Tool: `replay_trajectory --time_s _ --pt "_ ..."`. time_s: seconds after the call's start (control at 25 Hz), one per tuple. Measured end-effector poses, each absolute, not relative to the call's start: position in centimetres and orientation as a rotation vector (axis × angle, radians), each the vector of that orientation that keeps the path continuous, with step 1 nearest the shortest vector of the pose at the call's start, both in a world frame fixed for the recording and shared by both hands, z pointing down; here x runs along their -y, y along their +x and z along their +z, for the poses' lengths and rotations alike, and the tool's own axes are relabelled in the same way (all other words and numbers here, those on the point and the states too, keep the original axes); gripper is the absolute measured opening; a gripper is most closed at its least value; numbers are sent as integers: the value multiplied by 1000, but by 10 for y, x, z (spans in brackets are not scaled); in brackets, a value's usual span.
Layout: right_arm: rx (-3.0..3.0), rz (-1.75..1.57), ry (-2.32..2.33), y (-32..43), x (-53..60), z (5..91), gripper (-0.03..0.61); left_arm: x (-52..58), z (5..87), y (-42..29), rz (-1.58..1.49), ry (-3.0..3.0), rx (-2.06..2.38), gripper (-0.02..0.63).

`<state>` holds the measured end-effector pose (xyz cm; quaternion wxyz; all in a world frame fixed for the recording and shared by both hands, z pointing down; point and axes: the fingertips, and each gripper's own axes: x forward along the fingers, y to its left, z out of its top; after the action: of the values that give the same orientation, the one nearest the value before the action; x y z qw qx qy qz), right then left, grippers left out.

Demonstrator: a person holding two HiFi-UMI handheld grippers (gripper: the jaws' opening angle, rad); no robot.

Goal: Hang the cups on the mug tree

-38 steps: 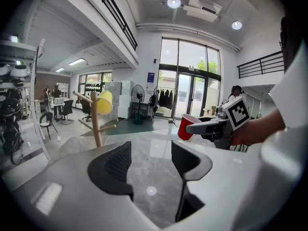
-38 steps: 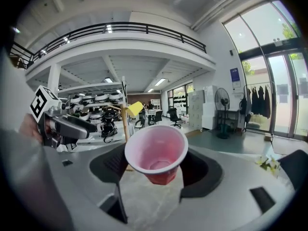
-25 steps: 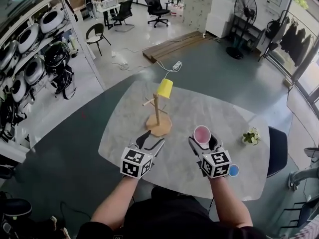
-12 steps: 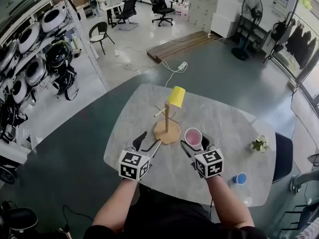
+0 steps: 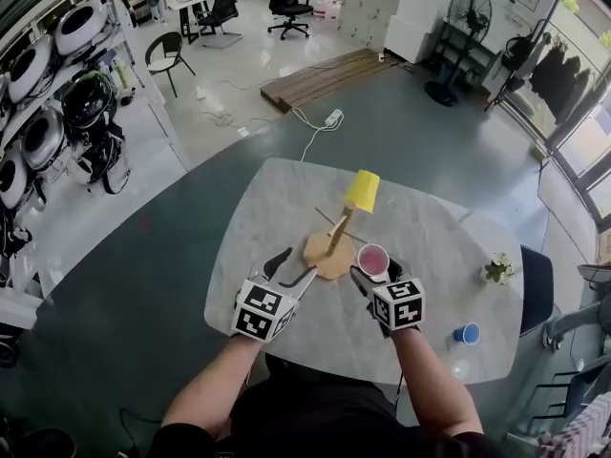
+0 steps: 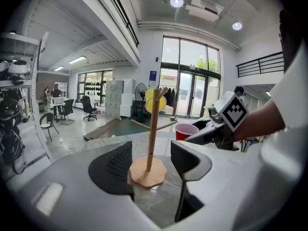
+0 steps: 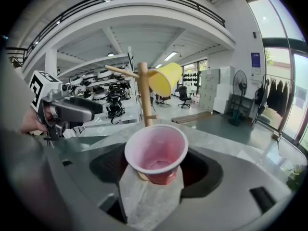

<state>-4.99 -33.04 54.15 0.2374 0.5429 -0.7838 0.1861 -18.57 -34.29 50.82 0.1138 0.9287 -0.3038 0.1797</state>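
Red cup point(image 5: 372, 259) sits just right of centre in the head view, mouth up, off the tabletop point(image 5: 277, 208) and close beside the mug tree point(image 5: 336, 239). Right gripper point(image 5: 376, 271) carries it. In the right gripper view its fingers point(image 7: 202, 170) pinch the lower wall from both sides, rim clear above them. Left gripper point(image 5: 293, 267) is at lower centre-left with fingers point(image 6: 113, 170) spread and holding nothing. The tree's flat wooden foot shows in the gap ahead; contact can't be told. Yellow cup point(image 5: 363, 190) already hangs mouth-first and tilted on an upper peg. Blue cup point(image 5: 466, 333) stands alone at lower right of the tabletop. Handling, as judgement: the red cup looks like thin disposable plastic, so very light, smooth, with a tapered wall that dents easily and could slide out of a firm squeeze. Best hold is low near the stiffer bottom, light pressure, leaving the mouth free for a peg. The tree looks light and tippy; steady its foot.
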Motion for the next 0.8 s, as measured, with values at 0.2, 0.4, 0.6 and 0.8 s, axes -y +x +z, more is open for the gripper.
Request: replay_trajectory --time_s 0.2,0.4,0.6,0.8 --pt "2106 474 1522 -44 338 533 333 348 513 -185 502 2714 860 259" --pt "2048 346 1485 -47 344 518 333 351 511 -187 486 2718 851 259" --pt "2030 229 1402 -57 351 506 313 351 507 -193 458 2707 864 255" --pt "2017 180 1296 -70 359 511 310 349 509 -197 444 2695 874 253"
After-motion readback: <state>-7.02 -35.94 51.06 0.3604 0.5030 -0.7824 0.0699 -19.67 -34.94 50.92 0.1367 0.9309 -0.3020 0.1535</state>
